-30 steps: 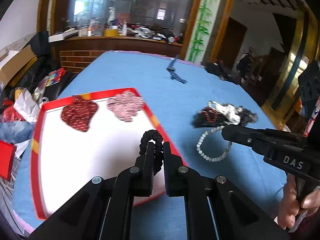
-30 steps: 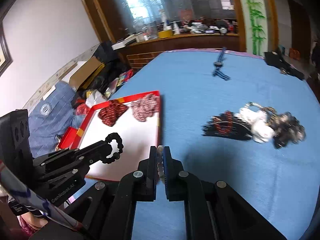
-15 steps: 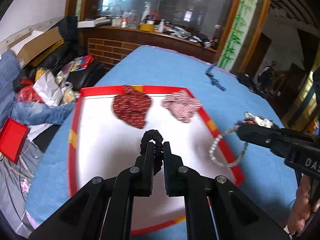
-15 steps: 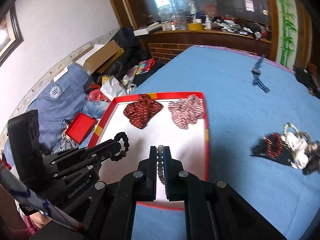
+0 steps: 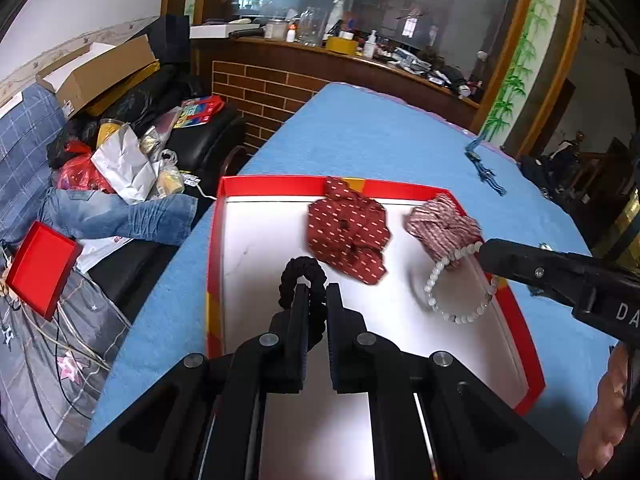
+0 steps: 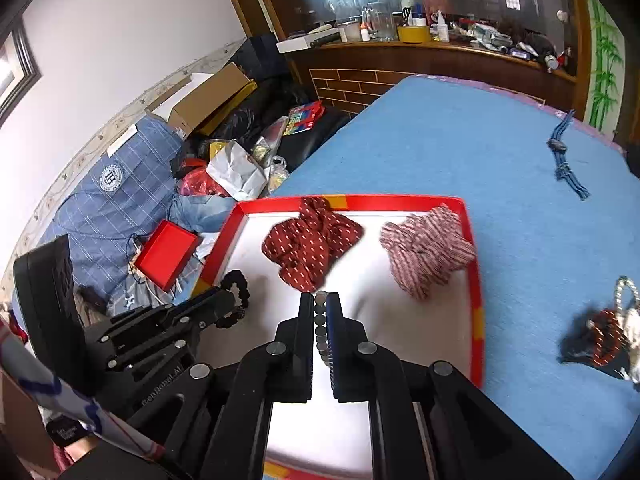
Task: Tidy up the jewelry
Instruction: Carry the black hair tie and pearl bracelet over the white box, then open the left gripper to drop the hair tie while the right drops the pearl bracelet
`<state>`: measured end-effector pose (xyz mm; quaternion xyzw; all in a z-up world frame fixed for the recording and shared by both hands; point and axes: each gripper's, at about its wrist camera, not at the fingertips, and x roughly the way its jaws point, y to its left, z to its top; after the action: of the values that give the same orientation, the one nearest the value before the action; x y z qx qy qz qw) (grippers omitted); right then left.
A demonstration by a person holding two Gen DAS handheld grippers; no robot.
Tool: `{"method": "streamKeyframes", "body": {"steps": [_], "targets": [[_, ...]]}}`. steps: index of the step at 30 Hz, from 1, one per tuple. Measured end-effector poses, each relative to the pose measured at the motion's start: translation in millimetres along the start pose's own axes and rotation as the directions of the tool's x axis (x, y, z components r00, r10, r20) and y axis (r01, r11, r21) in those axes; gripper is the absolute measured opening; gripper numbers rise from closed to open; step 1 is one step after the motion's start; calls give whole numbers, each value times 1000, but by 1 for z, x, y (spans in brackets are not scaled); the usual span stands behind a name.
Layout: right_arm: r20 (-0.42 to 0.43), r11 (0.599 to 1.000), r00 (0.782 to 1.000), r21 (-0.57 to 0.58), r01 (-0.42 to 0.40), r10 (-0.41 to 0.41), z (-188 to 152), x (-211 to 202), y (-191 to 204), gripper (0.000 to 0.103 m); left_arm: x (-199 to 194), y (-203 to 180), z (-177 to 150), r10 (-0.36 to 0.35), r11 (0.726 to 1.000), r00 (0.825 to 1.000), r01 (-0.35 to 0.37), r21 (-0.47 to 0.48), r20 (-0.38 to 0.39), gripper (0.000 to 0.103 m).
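A red-rimmed white tray [image 5: 218,240] [image 6: 476,272] lies on the blue table. In it are a dark red scrunchie [image 5: 348,232] [image 6: 310,242] and a pink striped scrunchie [image 5: 442,224] [image 6: 426,250]. My left gripper [image 5: 317,298] [image 6: 230,294] is shut on a black hair tie [image 5: 302,276] [image 6: 238,280] and holds it above the tray's left part. My right gripper [image 6: 319,304] [image 5: 486,250] is shut on a white bead bracelet [image 5: 456,288] [image 6: 320,332], which hangs over the tray's right part.
A pile of loose jewelry [image 6: 604,336] lies on the table right of the tray. A blue cord piece [image 5: 484,168] [image 6: 564,160] lies farther back. Clutter, a red box [image 5: 38,268] and cardboard boxes fill the floor left of the table edge.
Both grippers have moved left from the jewelry pile over the tray, each carrying its item. The bead bracelet now hangs above the tray's white floor.
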<state>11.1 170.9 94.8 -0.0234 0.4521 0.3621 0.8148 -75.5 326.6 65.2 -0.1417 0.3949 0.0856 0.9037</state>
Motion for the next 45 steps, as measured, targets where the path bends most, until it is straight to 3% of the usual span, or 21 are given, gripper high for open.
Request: {"method": "streamKeyframes", "body": {"steps": [5,13,26,28,30,32,45], "targets": [[-14,1000,1000,14,-21,21,13,18,5,7,14,5,9,13,1000,1000,-13,-7,-22,8],[-62,998,998,52,34,-31,12,42,-19,7,33,10,10,12,1000,996,-14,-21,-85,8],[-122,992,989,89,95,-83,5,61,-52,8,32,4,10,2,1000,997,-2,-3,-75,8],[-119,991,989,92,94,-83,4,61,-52,8,31,5,10,-2,1000,997,2,-6,-72,12],[-118,991,990,93,93,-82,4,60,-52,8,30,6,10,-4,1000,998,3,-9,-68,24],[-115,992,990,89,90,-79,4,58,-51,8,28,5,11,-3,1000,998,2,-8,-56,31],[-73,993,996,101,61,-54,-1,29,-50,8,2,-12,12,-35,999,999,35,19,-9,32]]}}
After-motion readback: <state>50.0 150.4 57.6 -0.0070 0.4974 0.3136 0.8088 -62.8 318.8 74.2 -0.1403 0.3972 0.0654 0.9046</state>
